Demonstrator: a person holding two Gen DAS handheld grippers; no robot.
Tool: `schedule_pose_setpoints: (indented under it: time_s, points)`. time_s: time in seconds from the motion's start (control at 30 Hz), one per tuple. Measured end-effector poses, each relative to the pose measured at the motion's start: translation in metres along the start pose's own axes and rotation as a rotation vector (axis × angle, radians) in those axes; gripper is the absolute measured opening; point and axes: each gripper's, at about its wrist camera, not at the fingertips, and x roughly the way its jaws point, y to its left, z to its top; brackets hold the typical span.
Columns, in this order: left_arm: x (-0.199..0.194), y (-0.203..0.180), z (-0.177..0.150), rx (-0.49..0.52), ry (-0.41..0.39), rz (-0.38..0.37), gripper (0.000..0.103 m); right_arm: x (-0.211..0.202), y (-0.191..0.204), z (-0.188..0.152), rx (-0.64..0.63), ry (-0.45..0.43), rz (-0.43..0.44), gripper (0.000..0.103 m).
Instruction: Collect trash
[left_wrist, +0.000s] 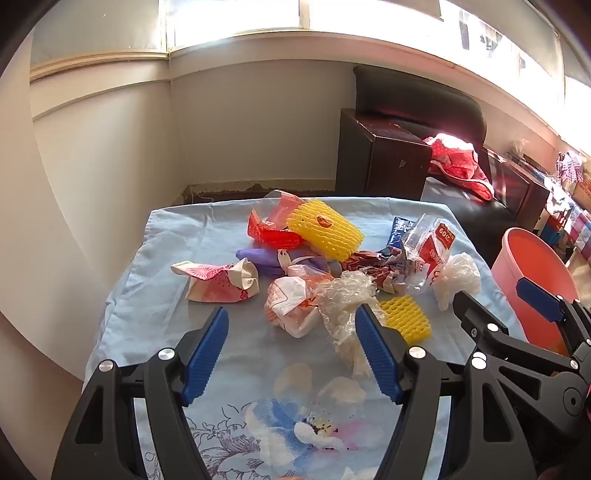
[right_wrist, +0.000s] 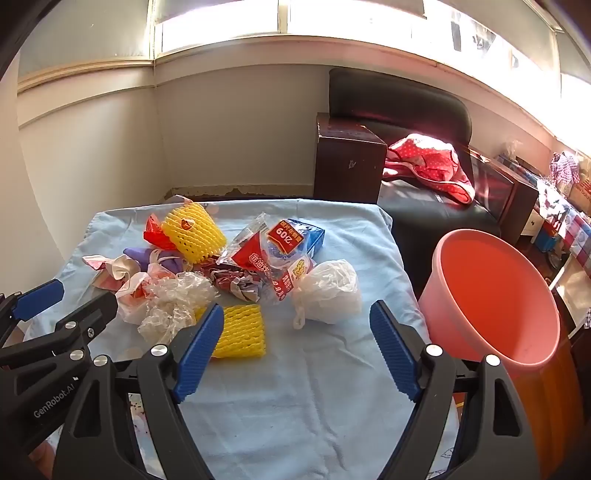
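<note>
Both tools are up and nothing is in hand: your left gripper (left_wrist: 291, 354) has its jaws spread wide and empty, and your right gripper (right_wrist: 297, 349) is the same, wide apart with only cloth between the pads. The trash sits heaped on the counter's blue cloth (right_wrist: 295, 398), from about ten o'clock across to twelve in the right wrist view, and the pink bucket (right_wrist: 495, 295) waits off the counter's edge at three o'clock.

Here's where it can slip. That crumpled clear plastic (left_wrist: 343, 299) lies just ahead of your left jaws, touching the white-and-orange wrapper (left_wrist: 291, 306); close there and you'll likely drag both, or pinch a thin fold that pulls free on the lift. The small yellow foam net (right_wrist: 240, 332) lies just beside your right gripper's left finger; it's springy and flat, so a shallow bite may squirt it out. The white bag ball (right_wrist: 328, 291) looks the easier grab. Dig too low and you catch the cloth, towing the whole pile. And your two tools are close together, so watch they don't knock.
</note>
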Motion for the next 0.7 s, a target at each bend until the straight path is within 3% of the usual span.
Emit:
schedule_pose_setpoints:
  time_s: [0.7]
  points:
    - [0.0001, 0.0001, -0.0002, -0.004, 0.007, -0.005, 0.070, 0.0014, 0.0020, 0.0002, -0.007, 0.006, -0.007, 0.082]
